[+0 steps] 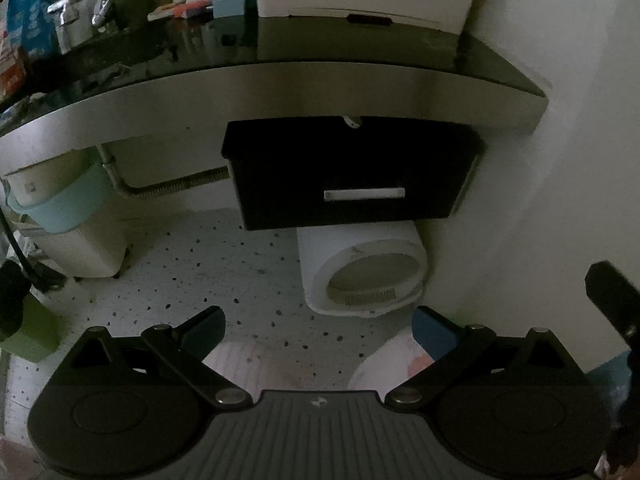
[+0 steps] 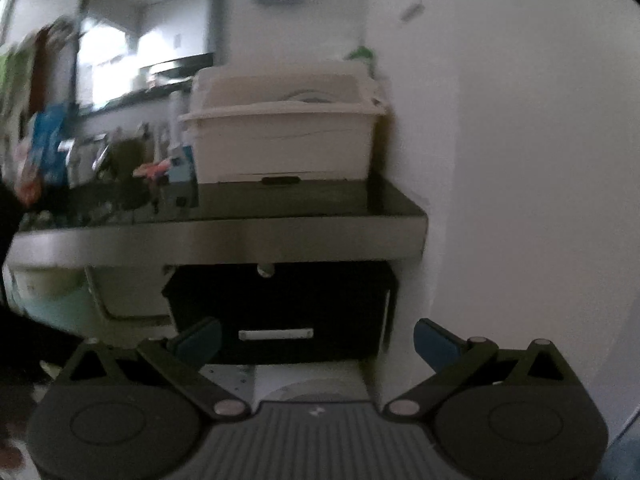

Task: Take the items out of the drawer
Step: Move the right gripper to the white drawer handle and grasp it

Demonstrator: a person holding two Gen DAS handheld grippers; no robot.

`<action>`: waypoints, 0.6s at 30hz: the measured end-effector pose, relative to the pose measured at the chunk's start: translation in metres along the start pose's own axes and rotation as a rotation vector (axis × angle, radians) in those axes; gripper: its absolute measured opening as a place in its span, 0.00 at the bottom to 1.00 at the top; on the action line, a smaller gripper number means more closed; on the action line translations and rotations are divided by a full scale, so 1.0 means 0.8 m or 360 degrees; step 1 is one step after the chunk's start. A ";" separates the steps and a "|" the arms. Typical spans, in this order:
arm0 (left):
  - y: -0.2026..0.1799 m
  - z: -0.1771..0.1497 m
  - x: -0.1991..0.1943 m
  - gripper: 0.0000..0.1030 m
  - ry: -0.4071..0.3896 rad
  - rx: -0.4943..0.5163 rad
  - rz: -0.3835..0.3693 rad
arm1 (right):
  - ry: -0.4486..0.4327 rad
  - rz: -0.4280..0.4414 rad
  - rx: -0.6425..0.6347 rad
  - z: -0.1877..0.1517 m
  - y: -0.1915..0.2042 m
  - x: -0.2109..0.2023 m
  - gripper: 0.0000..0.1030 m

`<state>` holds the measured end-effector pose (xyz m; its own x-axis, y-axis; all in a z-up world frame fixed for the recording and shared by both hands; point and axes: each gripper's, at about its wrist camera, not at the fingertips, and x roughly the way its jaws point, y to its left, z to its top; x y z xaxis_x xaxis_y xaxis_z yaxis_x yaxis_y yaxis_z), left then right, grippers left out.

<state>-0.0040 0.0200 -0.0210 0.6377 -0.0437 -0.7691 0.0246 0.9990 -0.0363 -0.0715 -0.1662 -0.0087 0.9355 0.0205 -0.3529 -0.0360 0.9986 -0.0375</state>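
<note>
A black drawer point(image 1: 352, 172) hangs under the counter point(image 1: 280, 84) and looks closed. It has a white bar handle point(image 1: 365, 194). Its inside is hidden. My left gripper point(image 1: 318, 328) is open and empty, well back from the drawer and above the floor. In the right wrist view the same drawer point(image 2: 280, 304) and its handle point(image 2: 276, 335) sit ahead. My right gripper point(image 2: 318, 338) is open and empty, short of the drawer front. A black part of the right gripper point(image 1: 612, 300) shows at the right edge of the left wrist view.
A white bin with a round lid point(image 1: 364, 272) stands on the speckled floor below the drawer. A white dish box point(image 2: 280, 144) sits on the counter. A tap point(image 1: 100, 8) and bottles stand at the left. A pipe point(image 1: 168, 188) and pale tubs point(image 1: 60, 200) are under the counter. A wall point(image 2: 520, 160) is at the right.
</note>
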 end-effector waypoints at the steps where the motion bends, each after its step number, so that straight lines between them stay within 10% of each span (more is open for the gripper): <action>1: 0.002 -0.001 0.002 0.98 -0.0023 -0.0005 -0.0005 | 0.0010 0.0021 -0.0058 -0.001 0.002 0.006 1.00; 14: 0.044 0.000 0.041 0.98 -0.0081 -0.0036 -0.0237 | 0.0150 0.0270 -0.0661 -0.014 0.043 0.153 0.99; 18: 0.060 0.009 0.053 0.98 -0.0085 -0.0092 -0.0263 | 0.0183 0.0317 -0.0872 -0.018 0.061 0.203 0.85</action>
<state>0.0295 0.0665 -0.0507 0.6688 -0.2051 -0.7146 0.0888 0.9764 -0.1971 0.0734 -0.1150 -0.0816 0.8492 0.1690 -0.5003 -0.4116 0.8053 -0.4266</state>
